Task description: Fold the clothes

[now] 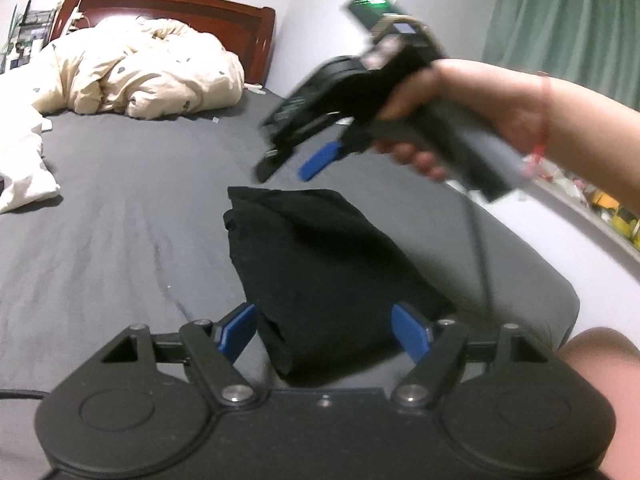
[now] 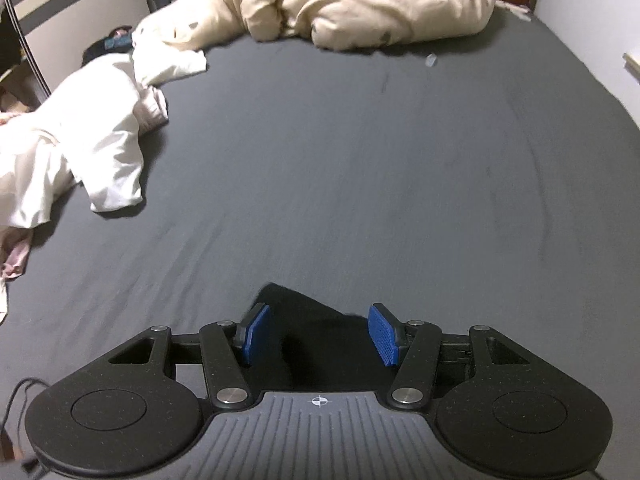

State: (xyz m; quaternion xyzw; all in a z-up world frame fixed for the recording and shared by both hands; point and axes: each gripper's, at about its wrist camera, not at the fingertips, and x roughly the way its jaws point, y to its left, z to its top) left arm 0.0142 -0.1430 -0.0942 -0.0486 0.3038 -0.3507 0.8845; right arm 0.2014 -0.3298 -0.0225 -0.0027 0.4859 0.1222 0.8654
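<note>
A folded black garment (image 1: 320, 264) lies on the dark grey bed sheet (image 1: 120, 208), near the bed's near right corner. My left gripper (image 1: 326, 334) is open, its blue pads either side of the garment's near end and holding nothing. My right gripper (image 1: 292, 164), held in a hand, hovers blurred above the far end of the garment. In the right wrist view my right gripper (image 2: 320, 334) is open and empty over a corner of the black garment (image 2: 316, 332).
A cream duvet (image 1: 140, 68) is heaped by the wooden headboard (image 1: 168, 4). White clothes (image 2: 80, 136) lie along the bed's left side, with a pink item (image 2: 14, 260) at the edge. A wall and green curtain (image 1: 560, 16) stand to the right.
</note>
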